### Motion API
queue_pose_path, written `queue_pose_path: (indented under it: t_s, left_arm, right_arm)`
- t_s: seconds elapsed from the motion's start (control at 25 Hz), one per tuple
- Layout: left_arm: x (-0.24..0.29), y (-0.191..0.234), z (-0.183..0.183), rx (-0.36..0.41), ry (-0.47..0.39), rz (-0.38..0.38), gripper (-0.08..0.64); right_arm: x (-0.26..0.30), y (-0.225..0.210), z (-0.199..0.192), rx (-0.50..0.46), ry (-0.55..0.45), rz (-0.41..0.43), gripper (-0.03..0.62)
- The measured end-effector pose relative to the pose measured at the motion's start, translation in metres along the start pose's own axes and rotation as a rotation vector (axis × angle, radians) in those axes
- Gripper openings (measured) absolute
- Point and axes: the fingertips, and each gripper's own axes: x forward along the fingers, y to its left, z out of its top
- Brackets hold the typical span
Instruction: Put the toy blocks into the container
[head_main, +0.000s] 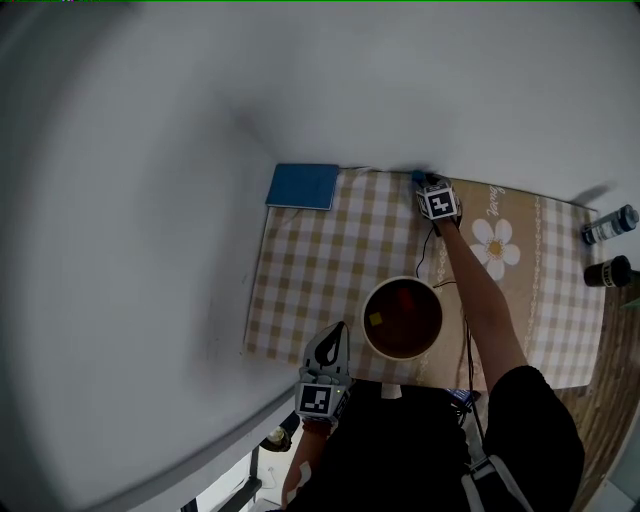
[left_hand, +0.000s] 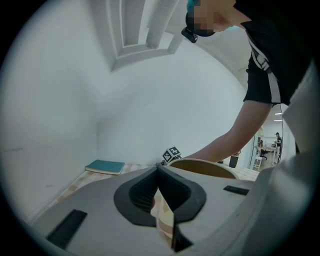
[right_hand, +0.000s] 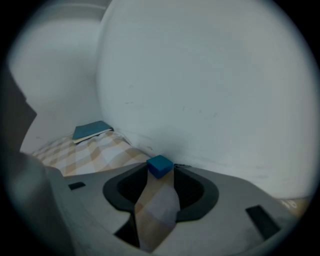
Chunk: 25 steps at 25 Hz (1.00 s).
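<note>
1. The right hand-held gripper (right_hand: 160, 177) has its jaws spread. Checked cloth shows through the gap between them. A blue block (right_hand: 160, 165) sits right at the mouth of the jaws, and the pads are not seen pressing on it.
2. In the head view this gripper reaches to the far edge of the tabletop, close to the white wall (head_main: 150, 200). The blue block lies on the checked cloth (head_main: 320, 270) just at its tips.
3. The left hand-held gripper (left_hand: 159, 170) has its jaws pressed together at the tips. Only a thin sliver of cloth shows lower down, and nothing is between them.
4. It hangs by the near edge of the tabletop, just left of the container (head_main: 365, 322), and points roughly level toward the wall.
5. The round container has a pale rim and a brown inside. It stands on the cloth near the front edge, between the two arms.
6. A red block (head_main: 405, 298) and a small yellow block (head_main: 376, 320) lie inside the container. The blue block is still outside it, well apart, at the back of the cloth.
7. A blue book (head_main: 303, 186) lies flat at the cloth's far left corner.
8. Two bottles (head_main: 610, 225) stand off the cloth's right end.
9. The person's bare forearm (head_main: 485, 290) stretches past the container's right side to the right gripper.
</note>
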Motion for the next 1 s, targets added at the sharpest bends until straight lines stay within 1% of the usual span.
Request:
queue_pose_path:
  t_s: [0.16, 0.28, 0.44, 0.6, 0.68, 0.8, 1.0]
  left_arm:
    - [0.003, 0.005, -0.003, -0.011, 0.001, 0.013, -0.009]
    - [0.006, 0.006, -0.003, -0.006, -0.004, 0.01, -0.008]
    - [0.008, 0.009, 0.0, -0.017, -0.002, 0.023, -0.008]
    - [0.005, 0.015, 0.004, -0.021, 0.006, 0.048, -0.008]
    - [0.005, 0.015, 0.004, -0.018, 0.008, 0.045, -0.008]
    - [0.001, 0.013, -0.003, -0.014, 0.0, 0.026, -0.008]
    - [-0.001, 0.013, -0.003, 0.005, -0.022, 0.01, -0.008]
  right_arm:
    - [0.006, 0.0, 0.004, 0.01, 0.014, -0.007, 0.192]
    - [0.009, 0.003, 0.004, -0.018, 0.032, -0.011, 0.192]
    - [0.012, 0.003, 0.004, -0.051, 0.051, -0.004, 0.19]
    - [0.012, 0.007, 0.007, -0.067, 0.025, -0.001, 0.186]
    - [0.009, 0.005, 0.007, -0.061, 0.019, -0.003, 0.184]
    - [-0.008, 0.002, 0.0, -0.064, 0.006, -0.005, 0.183]
    - [-0.046, 0.013, 0.012, -0.097, -0.08, 0.037, 0.183]
